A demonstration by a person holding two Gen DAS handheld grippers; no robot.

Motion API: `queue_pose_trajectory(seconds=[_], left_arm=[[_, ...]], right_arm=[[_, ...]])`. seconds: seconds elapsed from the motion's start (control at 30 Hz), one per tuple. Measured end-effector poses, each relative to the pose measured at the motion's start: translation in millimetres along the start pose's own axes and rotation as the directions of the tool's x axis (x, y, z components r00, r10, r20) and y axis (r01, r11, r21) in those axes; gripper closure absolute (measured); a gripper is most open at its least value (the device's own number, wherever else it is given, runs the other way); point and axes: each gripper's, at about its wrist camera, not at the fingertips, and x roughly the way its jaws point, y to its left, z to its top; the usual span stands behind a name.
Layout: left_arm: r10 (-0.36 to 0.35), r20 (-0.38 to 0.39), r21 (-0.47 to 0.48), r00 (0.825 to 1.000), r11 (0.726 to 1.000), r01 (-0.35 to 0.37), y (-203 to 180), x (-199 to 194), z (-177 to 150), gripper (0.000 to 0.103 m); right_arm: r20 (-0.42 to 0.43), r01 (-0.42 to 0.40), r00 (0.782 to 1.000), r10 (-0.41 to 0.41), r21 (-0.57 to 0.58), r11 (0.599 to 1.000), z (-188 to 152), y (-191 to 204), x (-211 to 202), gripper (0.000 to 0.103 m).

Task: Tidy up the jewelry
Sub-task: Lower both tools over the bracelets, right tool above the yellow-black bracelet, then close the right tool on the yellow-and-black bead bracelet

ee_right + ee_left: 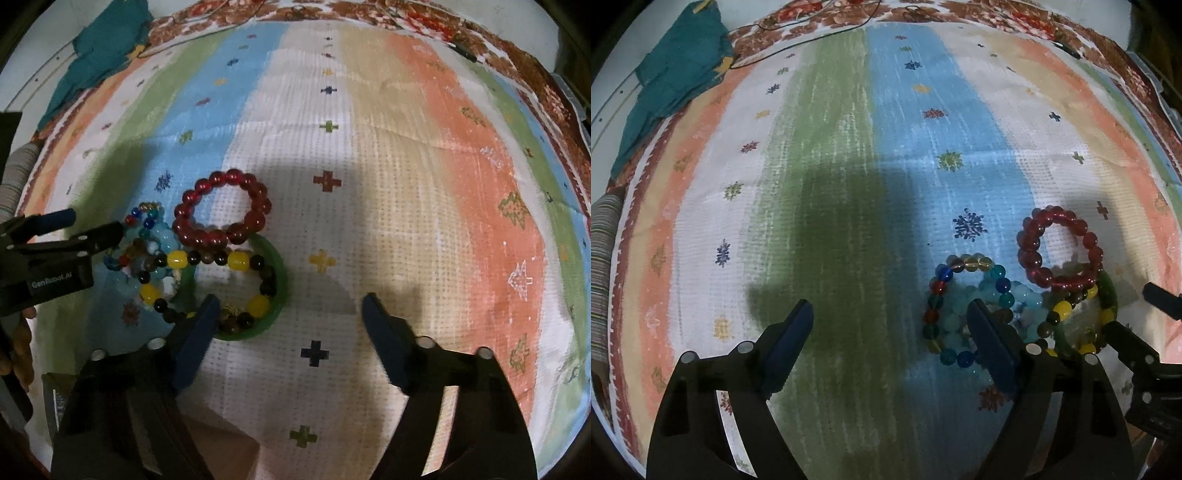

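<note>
The red bead bracelet (pixel 222 207) lies flat as a closed ring on the white stripe of the striped cloth (pixel 406 184), its opening facing straight up, so it has no real long axis; its near edge touches the green bangle (pixel 279 280), which also lies flat just below it. Across the bangle lies a yellow-and-dark bead bracelet (pixel 207 258), its top row of beads running left to right along the red ring's lower edge and its loop curving down inside the bangle. To the left of these, overlapping them, sits a heap of pale blue beads (pixel 162 236) and a multicoloured glass-bead bracelet (pixel 942 295), which in the left wrist view is a ring stretched slightly along the near-to-far direction. The whole cluster rests on the blue and white stripes, in the near middle of the surface. The left claw (pixel 890 310) is spread wide, its right finger lying over the multicoloured and pale blue beads, its left finger over the green stripe, pinching nothing. The right claw (pixel 288 302) is likewise spread wide and empty, its left finger over the lower edge of the bangle, its right finger well apart over bare white cloth. A teal fabric (pixel 679 66) lies bunched at the far left corner.
</note>
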Motion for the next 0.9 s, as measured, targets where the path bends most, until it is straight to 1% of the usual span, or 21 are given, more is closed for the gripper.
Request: queue_pose_trajectory(seconds=[0.1,0.17,0.27,0.4,0.53,0.6,0.7,0.8,0.9], left_arm=[[0.009,-0.005,0.006,1.000,1.000,-0.009,-1,5,2,0.020],[0.014,-0.003,0.008,1.000,1.000,-0.014,1,9,4,0.017],[0.008,0.000,-0.001,1.000,1.000,-0.008,2,11,6,0.017],[-0.002,-0.001,-0.013,1.000,1.000,0.002,3,12,6,0.017],[-0.010,-0.006,-0.024,1.000,1.000,0.010,5,12,7,0.017],[-0.012,-0.008,-0.025,1.000,1.000,0.012,5,13,7,0.017],[-0.014,-0.010,-0.024,1.000,1.000,0.014,6,13,9,0.017],[-0.013,-0.011,-0.026,1.000,1.000,0.012,5,13,8,0.016],[-0.010,-0.011,-0.025,1.000,1.000,0.010,4,13,8,0.016]], right_arm=[[-0.004,0.027,1.000,-0.027,-0.012,1.000,2,3,4,0.033],[-0.007,0.037,0.999,-0.037,-0.021,0.999,3,4,7,0.034],[-0.012,0.069,0.997,-0.070,-0.046,0.997,4,8,10,0.036],[-0.024,0.080,0.996,-0.081,-0.058,0.995,7,12,10,0.042],[-0.031,0.081,0.996,-0.083,-0.064,0.995,7,13,8,0.054],[-0.034,0.078,0.996,-0.080,-0.061,0.995,7,12,7,0.057],[-0.035,0.079,0.996,-0.081,-0.056,0.995,8,11,6,0.065],[-0.041,0.046,0.998,-0.047,-0.044,0.998,8,11,6,0.075],[-0.043,0.032,0.998,-0.034,-0.044,0.999,8,13,6,0.083]])
